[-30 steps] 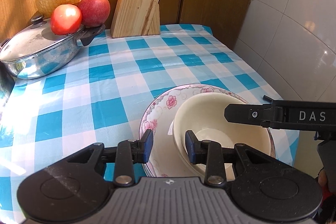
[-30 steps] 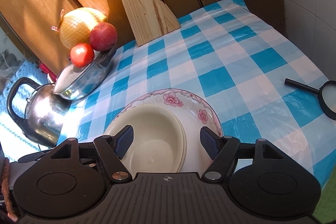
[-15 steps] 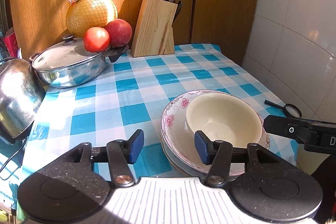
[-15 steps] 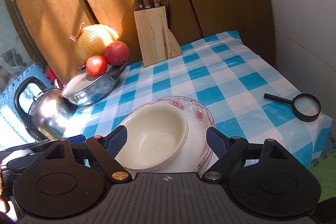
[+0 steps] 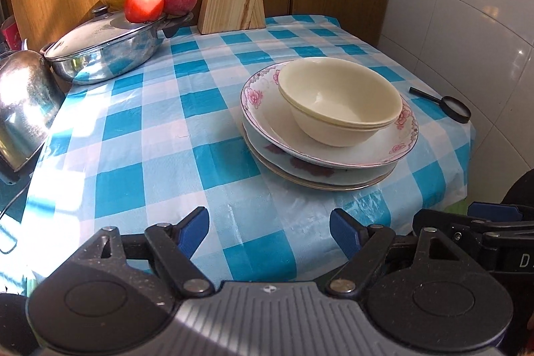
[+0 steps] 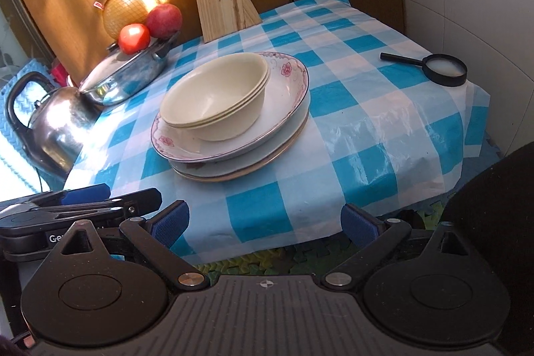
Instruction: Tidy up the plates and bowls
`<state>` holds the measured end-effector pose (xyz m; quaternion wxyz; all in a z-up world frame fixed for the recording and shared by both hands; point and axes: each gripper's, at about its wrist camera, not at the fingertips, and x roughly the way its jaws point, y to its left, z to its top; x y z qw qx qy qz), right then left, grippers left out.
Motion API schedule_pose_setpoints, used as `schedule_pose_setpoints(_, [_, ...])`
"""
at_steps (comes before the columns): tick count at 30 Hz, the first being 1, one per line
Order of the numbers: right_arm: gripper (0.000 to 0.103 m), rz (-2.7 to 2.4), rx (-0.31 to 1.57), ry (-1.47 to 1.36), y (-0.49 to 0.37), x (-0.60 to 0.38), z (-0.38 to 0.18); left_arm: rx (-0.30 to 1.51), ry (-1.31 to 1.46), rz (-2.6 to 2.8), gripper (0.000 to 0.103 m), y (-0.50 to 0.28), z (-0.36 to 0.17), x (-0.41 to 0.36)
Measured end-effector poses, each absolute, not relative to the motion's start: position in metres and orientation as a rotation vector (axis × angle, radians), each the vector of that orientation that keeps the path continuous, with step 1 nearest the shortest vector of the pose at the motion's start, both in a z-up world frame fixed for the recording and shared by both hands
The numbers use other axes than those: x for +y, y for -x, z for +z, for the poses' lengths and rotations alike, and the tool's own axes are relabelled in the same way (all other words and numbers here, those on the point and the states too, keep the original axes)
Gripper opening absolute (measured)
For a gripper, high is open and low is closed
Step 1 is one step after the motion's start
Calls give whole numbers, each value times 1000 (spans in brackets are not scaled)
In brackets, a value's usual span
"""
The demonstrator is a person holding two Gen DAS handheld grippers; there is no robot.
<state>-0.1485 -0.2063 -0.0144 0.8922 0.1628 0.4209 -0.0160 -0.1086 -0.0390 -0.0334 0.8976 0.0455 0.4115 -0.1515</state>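
We see both grippers with jaws opening and nothing between them: left gripper at the bottom of its frame over the cloth, right gripper at the bottom of its frame at the table's near edge. Stacked cream bowls sit nested on the floral plate, atop more plates, right of centre in the left view, centre in the right. Pot upper left, magnifier upper right.
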Motion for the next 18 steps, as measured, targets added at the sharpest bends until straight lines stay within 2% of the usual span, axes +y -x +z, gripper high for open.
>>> schedule_pose_setpoints(6, [101,-128,885,-241,148,-198,-21,889,-107,-307,73,108,-42,-42])
schedule_pose_setpoints(18, [101,-156,948,-268,137,-209,-41,937,-159,-312,73,102,-55,-56])
